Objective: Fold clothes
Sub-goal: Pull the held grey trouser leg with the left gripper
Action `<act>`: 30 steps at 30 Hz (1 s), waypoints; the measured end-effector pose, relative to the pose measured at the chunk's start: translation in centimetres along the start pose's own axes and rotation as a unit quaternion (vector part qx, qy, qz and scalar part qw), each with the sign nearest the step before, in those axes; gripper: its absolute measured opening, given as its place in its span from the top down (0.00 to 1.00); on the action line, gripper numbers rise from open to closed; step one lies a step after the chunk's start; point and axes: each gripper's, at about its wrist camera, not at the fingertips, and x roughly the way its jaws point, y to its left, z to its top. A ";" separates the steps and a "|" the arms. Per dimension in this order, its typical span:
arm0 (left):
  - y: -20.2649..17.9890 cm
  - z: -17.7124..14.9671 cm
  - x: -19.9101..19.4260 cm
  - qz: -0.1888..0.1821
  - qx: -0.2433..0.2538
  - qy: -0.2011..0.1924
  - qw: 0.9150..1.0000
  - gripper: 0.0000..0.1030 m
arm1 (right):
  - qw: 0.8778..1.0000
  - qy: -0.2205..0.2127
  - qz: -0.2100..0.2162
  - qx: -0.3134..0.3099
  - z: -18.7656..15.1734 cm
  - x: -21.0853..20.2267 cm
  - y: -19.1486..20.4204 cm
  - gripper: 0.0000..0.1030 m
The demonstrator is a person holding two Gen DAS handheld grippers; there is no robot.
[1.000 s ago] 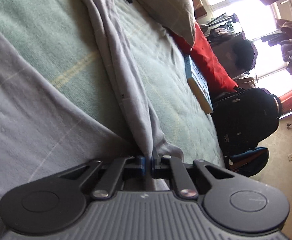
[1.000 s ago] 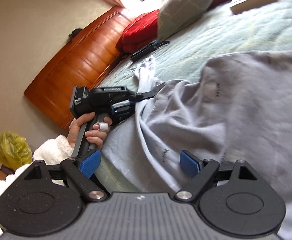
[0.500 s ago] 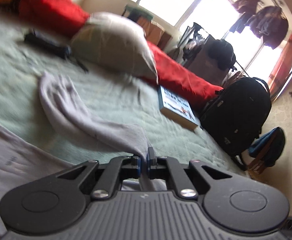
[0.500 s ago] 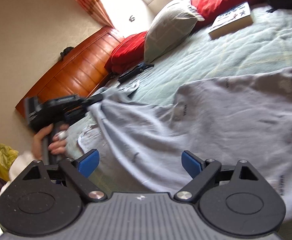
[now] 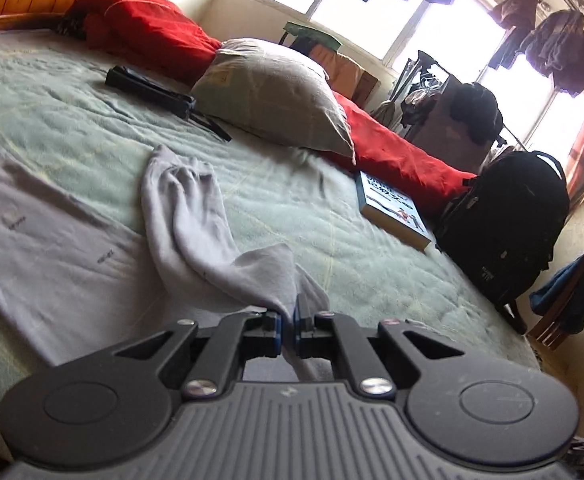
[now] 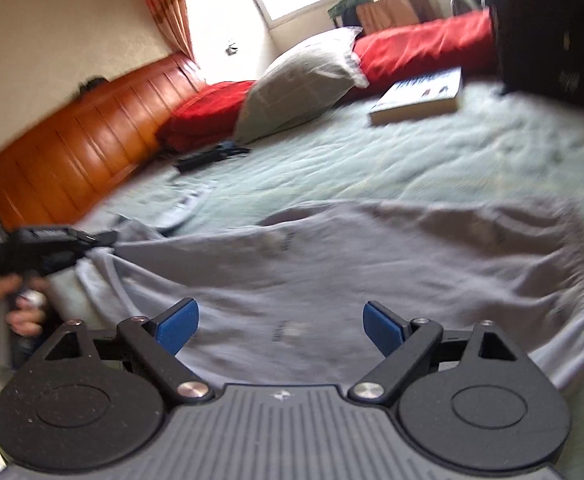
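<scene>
the right wrist view is smeared with blur, and the hand (image 6: 10, 312) holding the left gripper (image 5: 288, 326) is cut off at the frame edge. a pale green bed (image 5: 331, 236) with an orange wooden headboard (image 6: 72, 156) — pillow (image 5: 276, 96) and book (image 5: 395, 208) near its far edge. the grey garment (image 6: 371, 256) lies spread across the bed's near edge; the left fingers pinch its sleeve (image 5: 196, 220), while the right gripper (image 6: 280, 326) hovers over the cloth, fingers wide.
</scene>
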 end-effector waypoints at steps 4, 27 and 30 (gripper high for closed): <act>1.0 -0.2 1.0 0.014 -0.006 0.021 1.000 0.96 | 0.996 -0.001 -0.057 -0.074 -0.4 -0.9 0.4 0.26; 3.1 -2.1 2.5 0.013 -0.055 0.056 0.997 0.96 | 0.826 0.139 -0.085 -0.539 -6.0 1.2 7.0 0.96; 3.2 -2.1 2.3 0.009 -0.056 0.056 0.997 0.96 | 0.834 0.136 -0.080 -0.528 -5.3 0.5 7.0 0.96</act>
